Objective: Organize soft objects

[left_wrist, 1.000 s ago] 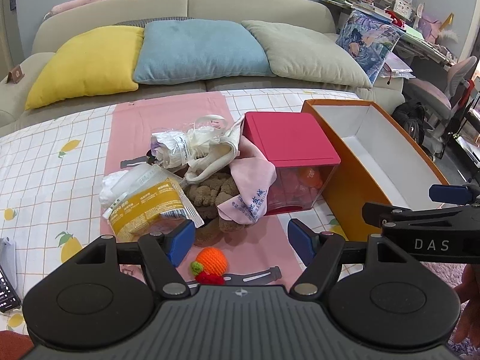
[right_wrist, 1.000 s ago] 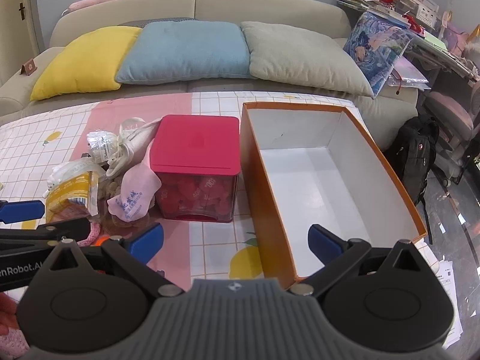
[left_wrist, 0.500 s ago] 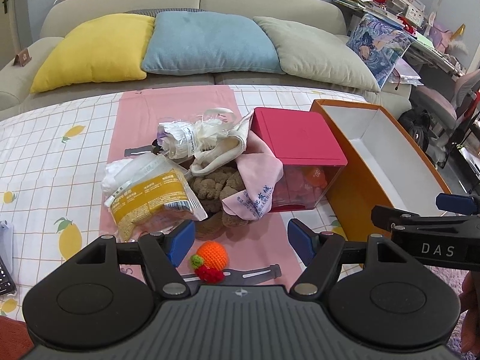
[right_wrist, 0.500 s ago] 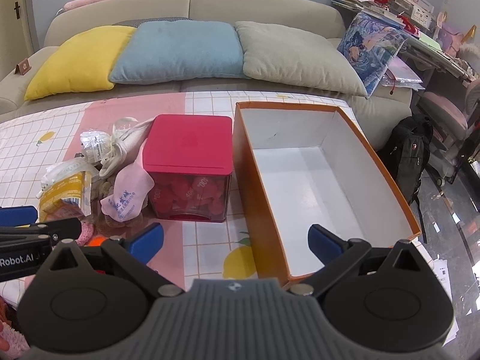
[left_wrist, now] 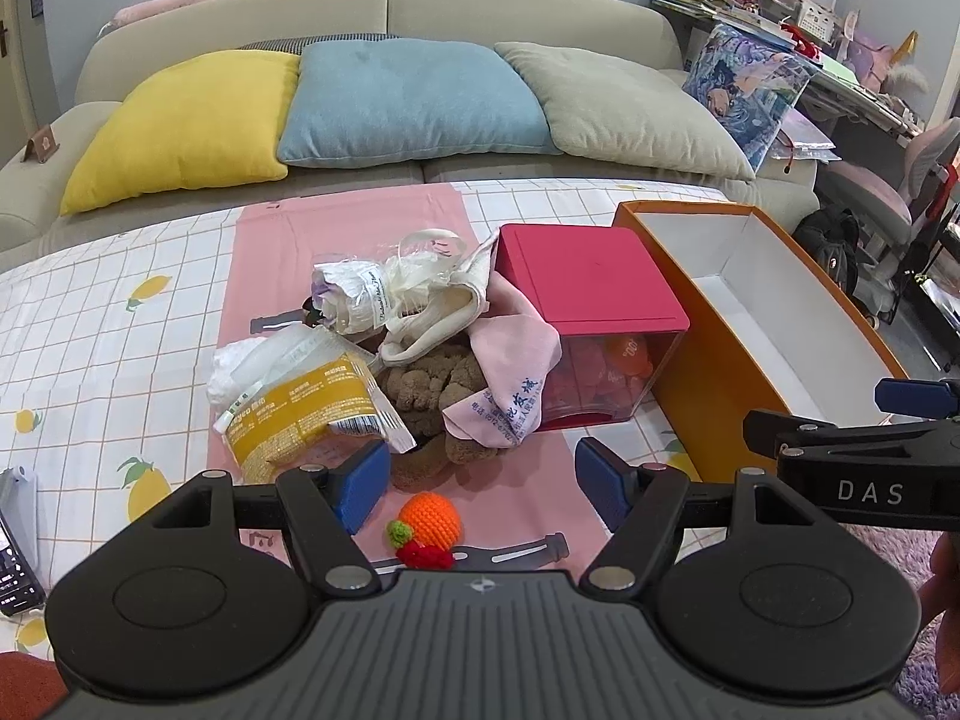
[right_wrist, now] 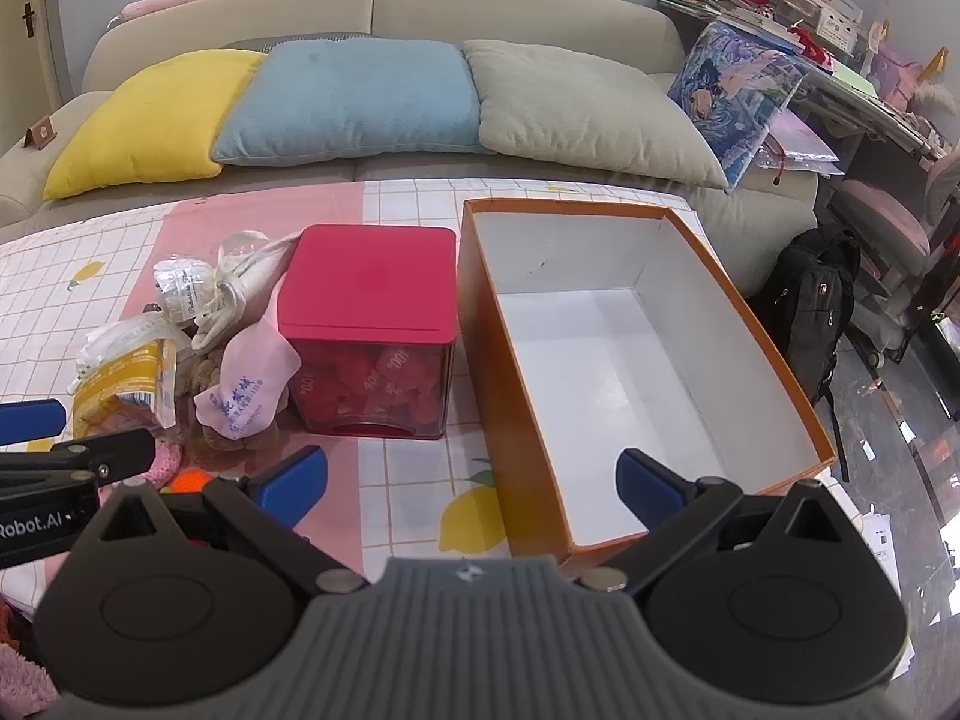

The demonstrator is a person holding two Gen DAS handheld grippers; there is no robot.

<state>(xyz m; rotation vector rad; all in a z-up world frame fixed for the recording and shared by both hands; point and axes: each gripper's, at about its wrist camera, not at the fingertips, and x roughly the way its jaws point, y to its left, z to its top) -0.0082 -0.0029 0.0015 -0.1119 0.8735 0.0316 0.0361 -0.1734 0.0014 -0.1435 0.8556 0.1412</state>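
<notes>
Left gripper (left_wrist: pixel 480 474) spread wide, nothing held, crocheted orange (left_wrist: pixel 433 516) seen just below its fingers; right gripper (right_wrist: pixel 471 477) likewise parted and empty above orange box (right_wrist: pixel 516 420); soft pile (left_wrist: pixel 420 354) heaped beside red-lidded container (left_wrist: pixel 585 288).

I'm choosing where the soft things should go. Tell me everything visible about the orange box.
The orange box is a long, open-topped rectangular box, cardboard by its look, orange outside and plain white inside. It is empty and has no lid. It sits upright on the checked cloth, right of the red-lidded container, close by with a narrow gap. Neither gripper touches it.
</notes>
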